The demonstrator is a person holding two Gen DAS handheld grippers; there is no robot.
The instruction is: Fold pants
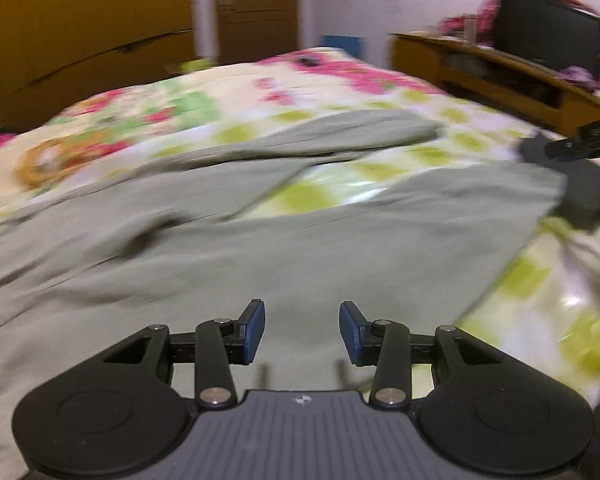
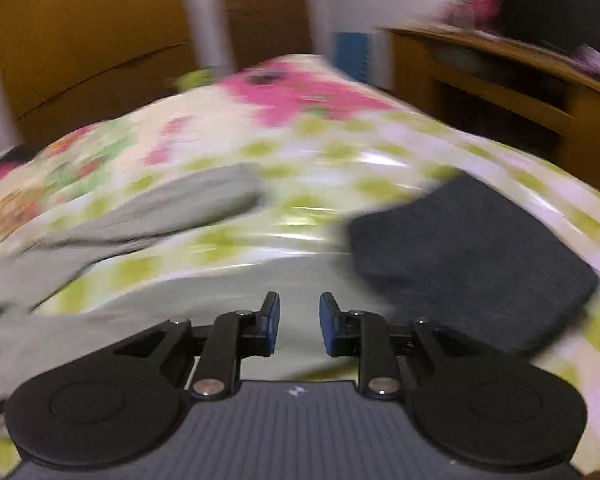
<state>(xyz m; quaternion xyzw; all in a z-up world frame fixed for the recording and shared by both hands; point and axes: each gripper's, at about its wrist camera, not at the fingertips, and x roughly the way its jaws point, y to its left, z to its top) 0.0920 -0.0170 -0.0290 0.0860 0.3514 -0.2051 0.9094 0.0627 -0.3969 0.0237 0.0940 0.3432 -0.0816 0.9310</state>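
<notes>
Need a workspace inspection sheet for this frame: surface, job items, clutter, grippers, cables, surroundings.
Surface: bed with a floral and green-check cover; both views motion-blurred.
Job's things: grey-green pants spread flat on the bed, legs splayed apart, not yet folded.
Clutter: dark folded cloth lying by the end of one pant leg.
Grippers: left gripper open above the pants, nothing between the jaws; right gripper open with a narrower gap, nothing held.
Cables: nothing seen.
Surroundings: wooden wardrobe behind the bed; wooden shelf unit at right with a dark screen on top.
</notes>
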